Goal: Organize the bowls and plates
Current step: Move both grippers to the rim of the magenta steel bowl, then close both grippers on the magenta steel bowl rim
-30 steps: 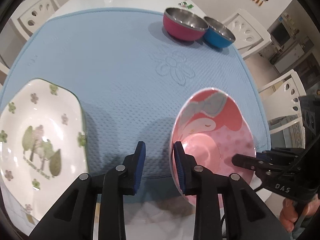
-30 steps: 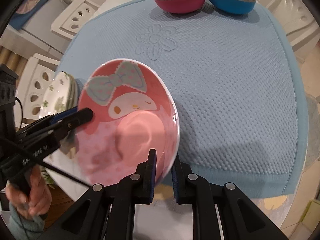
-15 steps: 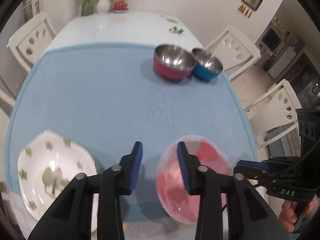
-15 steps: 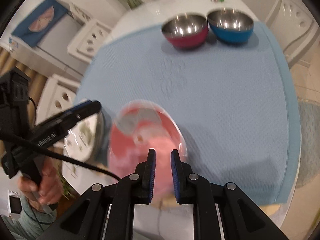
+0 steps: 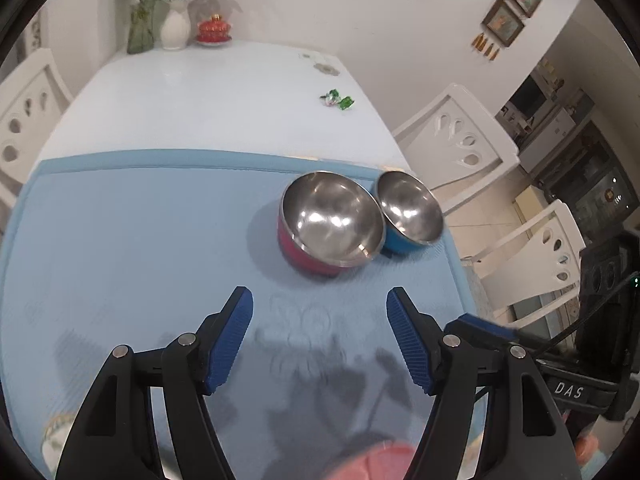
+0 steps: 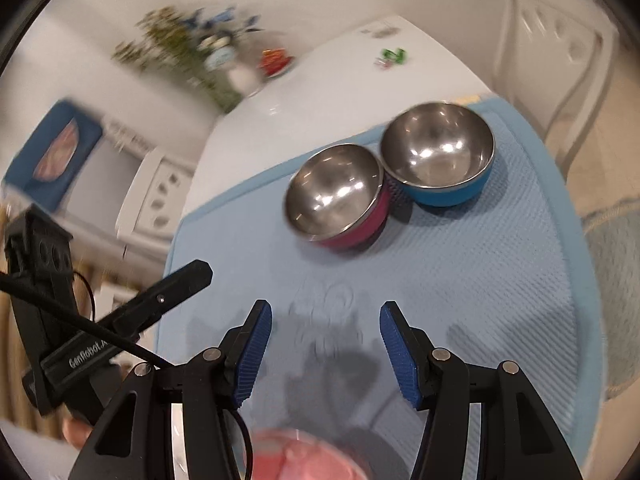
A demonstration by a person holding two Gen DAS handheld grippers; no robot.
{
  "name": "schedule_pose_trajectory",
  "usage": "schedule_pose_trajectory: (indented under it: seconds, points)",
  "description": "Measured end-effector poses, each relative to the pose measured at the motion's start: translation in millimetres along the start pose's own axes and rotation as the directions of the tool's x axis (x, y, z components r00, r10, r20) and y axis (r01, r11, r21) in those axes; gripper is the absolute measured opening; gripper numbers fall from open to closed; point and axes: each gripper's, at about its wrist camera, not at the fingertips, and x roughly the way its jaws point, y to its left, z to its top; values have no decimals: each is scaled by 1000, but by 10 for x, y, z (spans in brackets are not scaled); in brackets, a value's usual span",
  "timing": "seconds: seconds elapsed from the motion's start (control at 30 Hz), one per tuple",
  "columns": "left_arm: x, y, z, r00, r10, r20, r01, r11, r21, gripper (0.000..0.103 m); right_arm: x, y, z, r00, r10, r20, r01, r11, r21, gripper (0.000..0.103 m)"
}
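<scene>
Above the blue mat [image 5: 120, 240], both the left gripper [image 5: 320, 336] and right gripper [image 6: 324, 352] are opening, empty; rushing could knock the touching steel bowls [image 5: 332, 220].

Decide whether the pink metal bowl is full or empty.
Empty: the pink bowl shows only bare, shiny steel with light reflections inside, upright on the blue mat.

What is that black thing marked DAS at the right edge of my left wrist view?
Observer: That is the right gripper. Its own camera shows its jaws opening, with nothing between them.
Operator: And who is holding my gripper? I see only its two blue-tipped fingers.
Observer: The right wrist view shows part of a person's hand under the black handle of the left gripper, whose jaws are also opening and empty.
</scene>
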Motion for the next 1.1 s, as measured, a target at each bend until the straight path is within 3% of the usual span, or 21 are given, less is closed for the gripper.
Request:
schedule_pose_trajectory:
  seconds: [0.1,0.33,0.57,0.7,0.87,1.1]
  points:
    - [317,40,183,999,-6,-39,6,1000,-9,68,245,-136,188,1000,-15,-18,17,998,69,54]
    - [971,172,454,995,-14,-103,11,999,-30,66,693,-284,462,998,-43,-55,49,993,107,54]
    - [1334,218,580,990,-23,-139,19,999,-27,65,957,-383,640,997,-59,-56,65,990,124,54]
    - [1465,245,589,987,-31,-158,28,999,-22,53,1071,-398,681,996,-65,-60,71,990,122,53]
    - [1586,269,539,983,-39,-179,37,999,-16,32,1188,-372,657,993,-90,-70,96,991,95,41]
    - [1546,311,474,987,-27,-160,26,1000,-8,21,1231,-322,609,989,-132,-62,136,989,64,29]
